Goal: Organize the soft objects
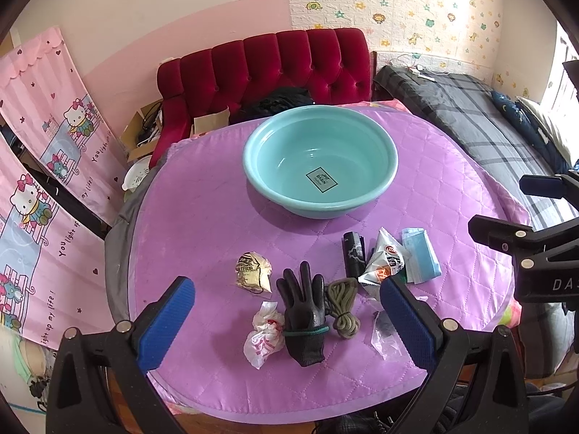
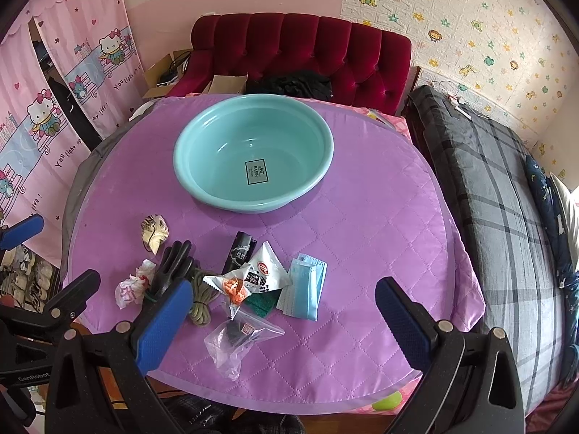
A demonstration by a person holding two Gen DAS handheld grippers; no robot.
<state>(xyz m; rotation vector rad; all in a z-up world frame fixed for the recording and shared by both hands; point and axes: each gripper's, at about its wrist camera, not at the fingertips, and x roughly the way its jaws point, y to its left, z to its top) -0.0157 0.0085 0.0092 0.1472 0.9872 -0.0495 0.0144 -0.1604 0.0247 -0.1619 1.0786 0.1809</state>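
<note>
Black knit rubber-coated glove (image 1: 303,311) | lies lengthwise between, just ahead of, left gripper (image 1: 286,322), spread empty | right gripper (image 2: 284,320) likewise spread | teal round plastic basin (image 1: 253,166) beyond.

Empty teal basin (image 1: 320,161), soft items (image 1: 304,311) scattered on quilt

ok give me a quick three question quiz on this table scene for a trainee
1. True or false: the teal basin already holds soft items.
2. Which lies directly beside the black glove? A) green rope bundle B) blue mask pack C) gold packet
3. Fill in: both the left gripper and the right gripper have their jaws ____.

Key: 1 false, the basin is empty. 2 A. 3 open.
</note>
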